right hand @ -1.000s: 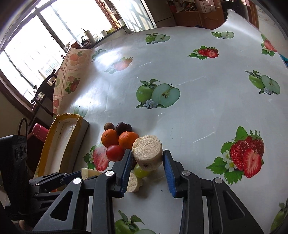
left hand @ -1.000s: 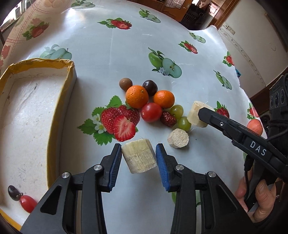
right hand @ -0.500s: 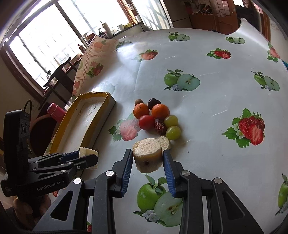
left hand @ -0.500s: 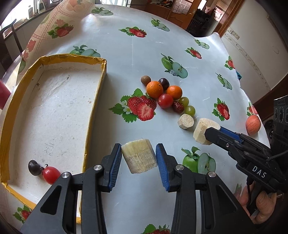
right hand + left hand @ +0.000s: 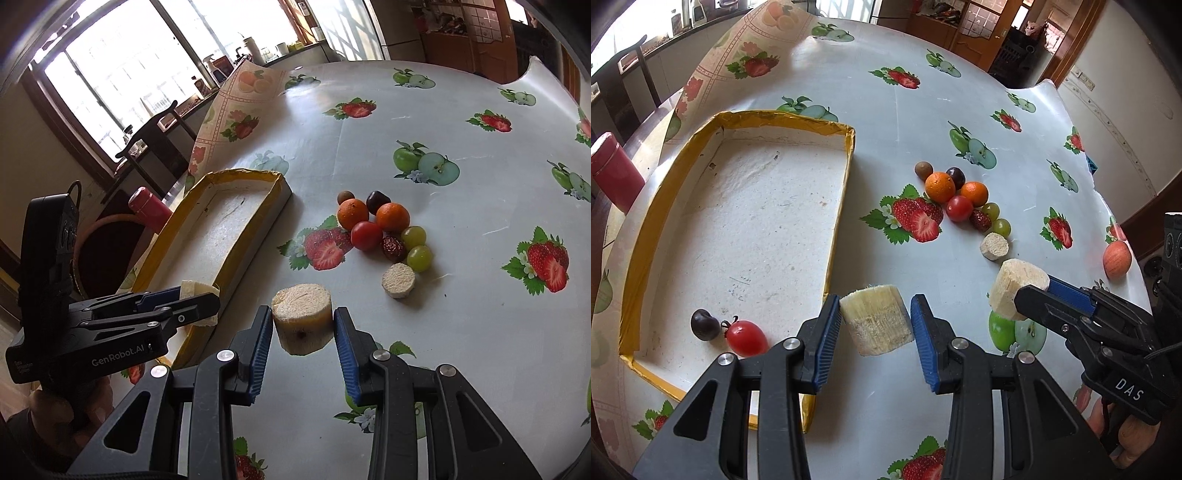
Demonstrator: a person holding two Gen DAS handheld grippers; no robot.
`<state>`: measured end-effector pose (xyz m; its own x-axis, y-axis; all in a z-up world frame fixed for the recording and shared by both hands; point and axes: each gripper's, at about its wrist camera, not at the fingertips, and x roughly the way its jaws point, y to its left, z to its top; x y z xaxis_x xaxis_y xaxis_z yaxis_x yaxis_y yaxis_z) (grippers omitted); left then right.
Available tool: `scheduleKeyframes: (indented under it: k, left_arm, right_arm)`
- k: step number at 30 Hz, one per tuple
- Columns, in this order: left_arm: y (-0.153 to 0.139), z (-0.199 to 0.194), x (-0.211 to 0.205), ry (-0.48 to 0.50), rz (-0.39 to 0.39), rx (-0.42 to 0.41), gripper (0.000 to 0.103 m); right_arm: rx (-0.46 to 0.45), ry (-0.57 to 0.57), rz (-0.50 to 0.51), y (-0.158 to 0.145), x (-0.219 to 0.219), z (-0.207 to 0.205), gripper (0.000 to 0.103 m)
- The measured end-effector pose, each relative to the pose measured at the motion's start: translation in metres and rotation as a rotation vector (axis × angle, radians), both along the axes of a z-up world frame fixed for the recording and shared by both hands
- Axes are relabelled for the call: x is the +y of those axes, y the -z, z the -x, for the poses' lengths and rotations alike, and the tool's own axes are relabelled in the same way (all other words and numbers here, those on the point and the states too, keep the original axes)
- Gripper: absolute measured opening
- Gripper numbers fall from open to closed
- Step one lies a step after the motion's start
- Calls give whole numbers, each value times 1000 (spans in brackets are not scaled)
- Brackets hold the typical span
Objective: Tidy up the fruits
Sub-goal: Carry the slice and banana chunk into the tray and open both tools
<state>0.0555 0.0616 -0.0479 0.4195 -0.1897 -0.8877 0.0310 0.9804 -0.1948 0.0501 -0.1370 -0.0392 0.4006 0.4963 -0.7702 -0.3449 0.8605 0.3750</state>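
At the left a yellow-rimmed tray (image 5: 846,177) lies on the counter (image 5: 894,110), its long axis running away from the camera, with a dark plum (image 5: 704,324) and a cherry tomato (image 5: 745,336) in its near corner. The left gripper (image 5: 875,321) has its jaws clamped on a cut cane piece (image 5: 877,321) above the tray's right rim, its fibres upright. The right gripper (image 5: 302,328) grips a second cane stub (image 5: 302,321), cut face up. Further right lies the fruit cluster (image 5: 960,199).

Bright barred windows (image 5: 155,77), dark wooden chair (image 5: 155,147) beneath; brown wooden doors (image 5: 971,33), cream wall (image 5: 1126,74)
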Motion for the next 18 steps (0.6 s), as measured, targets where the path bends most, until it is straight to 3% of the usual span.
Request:
scheduleKeyframes:
  k: [18]
  left_arm:
    - [1, 2, 39, -73, -8, -1, 37]
  right_arm:
    - [-12, -107, -24, -9, 50, 2, 35]
